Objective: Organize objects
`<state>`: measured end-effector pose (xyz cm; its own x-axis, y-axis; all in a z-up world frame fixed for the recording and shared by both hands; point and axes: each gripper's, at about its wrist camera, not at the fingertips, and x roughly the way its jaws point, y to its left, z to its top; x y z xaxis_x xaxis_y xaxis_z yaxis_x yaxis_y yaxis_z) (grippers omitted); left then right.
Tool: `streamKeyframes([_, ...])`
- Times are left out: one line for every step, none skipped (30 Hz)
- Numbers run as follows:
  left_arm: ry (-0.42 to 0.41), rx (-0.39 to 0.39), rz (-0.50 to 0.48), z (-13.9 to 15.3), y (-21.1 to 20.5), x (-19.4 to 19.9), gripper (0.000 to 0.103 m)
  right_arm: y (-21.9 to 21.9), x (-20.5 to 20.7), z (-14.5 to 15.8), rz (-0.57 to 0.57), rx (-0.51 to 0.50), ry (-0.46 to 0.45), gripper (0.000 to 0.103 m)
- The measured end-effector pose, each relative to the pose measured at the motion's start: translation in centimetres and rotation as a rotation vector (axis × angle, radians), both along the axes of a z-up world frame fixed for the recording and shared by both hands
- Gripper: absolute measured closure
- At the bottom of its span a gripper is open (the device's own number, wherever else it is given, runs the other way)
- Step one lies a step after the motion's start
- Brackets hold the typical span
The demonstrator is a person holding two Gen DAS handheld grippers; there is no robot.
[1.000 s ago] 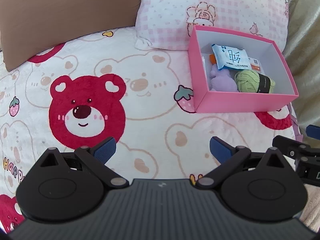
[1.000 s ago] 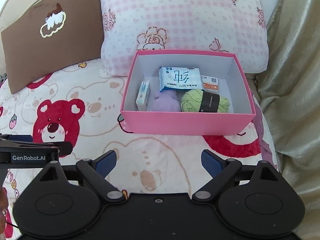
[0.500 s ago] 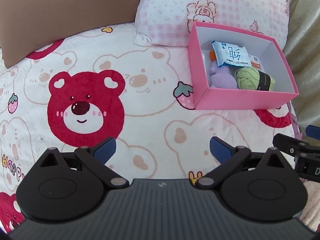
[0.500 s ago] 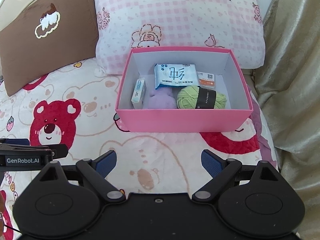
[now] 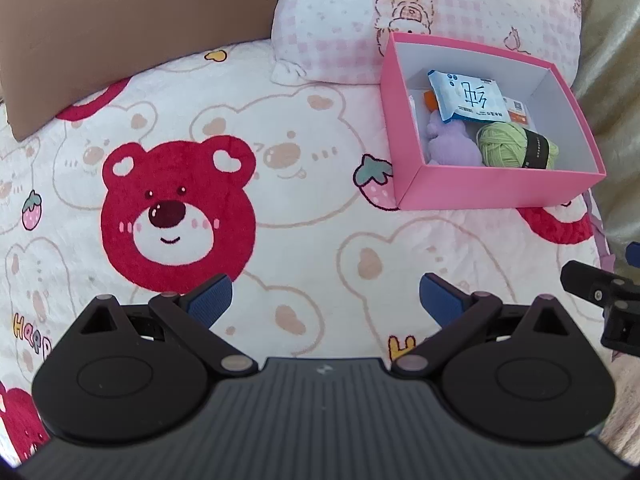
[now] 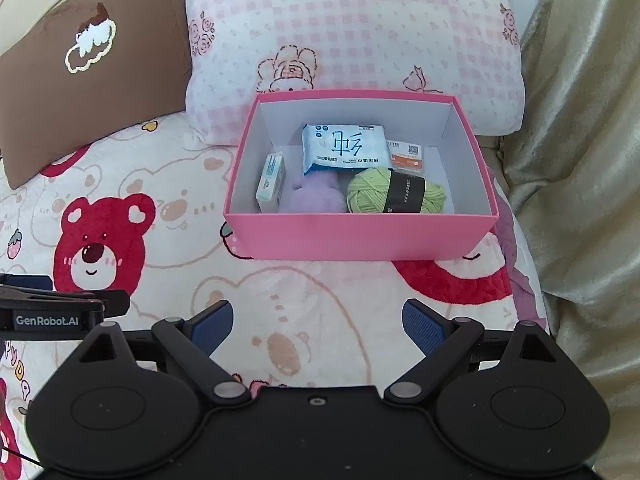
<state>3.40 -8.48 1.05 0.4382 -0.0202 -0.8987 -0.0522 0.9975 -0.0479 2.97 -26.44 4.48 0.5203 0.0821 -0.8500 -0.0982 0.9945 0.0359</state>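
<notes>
Both grippers — left gripper, right gripper — are hovering, jaws spread, empty; pink box sitting at twelve o'clock, seemingly fully packed — best withdrawing gently.

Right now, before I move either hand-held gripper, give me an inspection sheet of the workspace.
Surface: bear-print blanket on a bed.
Job's things: pink box holding tissue pack, green yarn ball, purple plush, small carton, orange-and-white packet.
Clutter: nothing seen loose on the blanket.
Grippers: left hand-held gripper open, empty; right hand-held gripper open, empty; both short of the box.
Cables: nothing seen.
Surroundings: brown pillow, pink checked pillow behind the box, beige curtain at right.
</notes>
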Motion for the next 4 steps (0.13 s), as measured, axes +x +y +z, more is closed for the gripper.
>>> streamKeyframes([0.0,-0.005,-0.001,0.01,0.02,-0.02,0.001,0.0,-0.01,-0.04,0.0,-0.001,0.002,0.009])
streamKeyframes([0.001,-0.011,0.002,-0.01,0.06,-0.06,0.001,-0.01,0.0,-0.08,0.0,-0.004,0.004,0.009])
streamKeyframes([0.002,-0.016,0.004,-0.05,0.11,-0.09,0.001,0.07,-0.01,-0.14,0.002,-0.009,0.006,0.009])
streamKeyframes([0.003,-0.017,0.004,-0.08,0.14,-0.09,0.001,0.16,-0.01,-0.2,0.006,-0.016,0.008,0.009])
